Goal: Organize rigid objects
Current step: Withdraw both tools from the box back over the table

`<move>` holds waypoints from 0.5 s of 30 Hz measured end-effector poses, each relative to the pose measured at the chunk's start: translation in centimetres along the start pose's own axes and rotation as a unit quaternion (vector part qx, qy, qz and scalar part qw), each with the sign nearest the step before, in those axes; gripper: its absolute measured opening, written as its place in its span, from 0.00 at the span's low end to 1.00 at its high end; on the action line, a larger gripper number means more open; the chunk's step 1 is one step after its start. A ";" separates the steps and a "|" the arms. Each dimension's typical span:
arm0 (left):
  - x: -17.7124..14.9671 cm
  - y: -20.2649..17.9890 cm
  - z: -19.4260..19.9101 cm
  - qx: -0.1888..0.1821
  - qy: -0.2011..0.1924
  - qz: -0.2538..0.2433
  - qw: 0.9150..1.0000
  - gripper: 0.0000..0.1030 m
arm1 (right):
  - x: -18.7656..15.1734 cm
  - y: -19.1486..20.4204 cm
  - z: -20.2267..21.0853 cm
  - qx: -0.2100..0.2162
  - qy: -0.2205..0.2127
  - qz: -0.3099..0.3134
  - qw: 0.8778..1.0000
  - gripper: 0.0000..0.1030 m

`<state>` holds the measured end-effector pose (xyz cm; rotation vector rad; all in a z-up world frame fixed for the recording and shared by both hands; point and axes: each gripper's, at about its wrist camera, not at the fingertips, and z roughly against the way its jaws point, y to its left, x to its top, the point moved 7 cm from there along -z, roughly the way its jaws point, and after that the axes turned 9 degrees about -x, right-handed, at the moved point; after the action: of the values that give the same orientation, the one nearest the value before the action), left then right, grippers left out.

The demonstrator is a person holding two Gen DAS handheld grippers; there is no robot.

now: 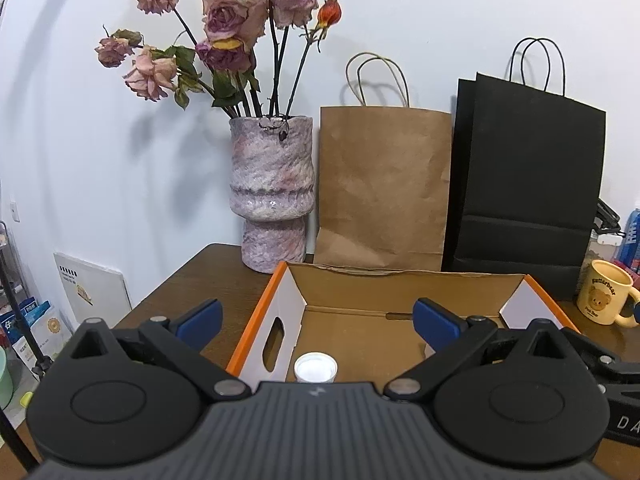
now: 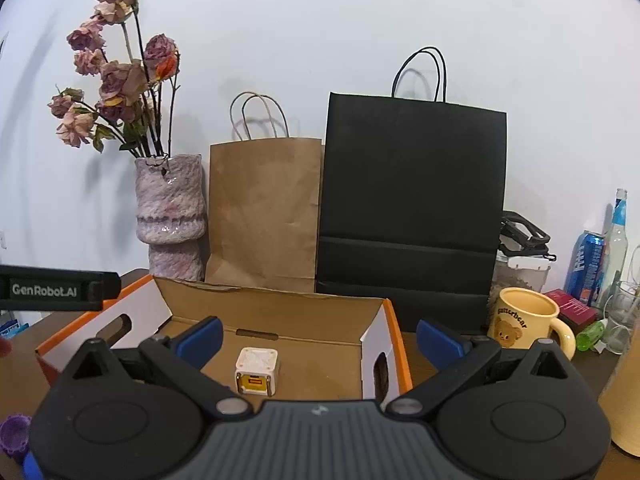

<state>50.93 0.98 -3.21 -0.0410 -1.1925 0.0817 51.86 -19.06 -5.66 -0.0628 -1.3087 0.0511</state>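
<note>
Inside the orange-edged cardboard box [image 2: 276, 312] sit a white cube [image 2: 256, 374] and a white cap [image 1: 315, 367]. Left gripper [image 1: 316, 316] and right gripper [image 2: 318, 334] hover above, jaws apart, empty. Between placements; next likely fetches the purple piece [image 2: 14, 434] outside.

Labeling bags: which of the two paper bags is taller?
The black paper bag, right of the brown paper bag; its top edge and handles reach higher against the wall.
</note>
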 end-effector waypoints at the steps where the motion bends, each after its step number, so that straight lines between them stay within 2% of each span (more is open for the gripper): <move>1: -0.1 0.1 0.3 -0.001 -0.001 0.001 1.000 1.00 | -0.1 0.0 0.3 0.000 -0.001 0.002 1.000 1.00; 15: -1.6 1.1 5.3 -0.007 0.000 -0.003 1.000 1.00 | -1.4 0.5 5.9 0.002 -0.002 0.024 1.000 1.00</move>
<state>45.34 1.84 -2.79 -0.0500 -1.1942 0.0690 45.81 -18.57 -5.52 -0.0898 -1.3112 0.0948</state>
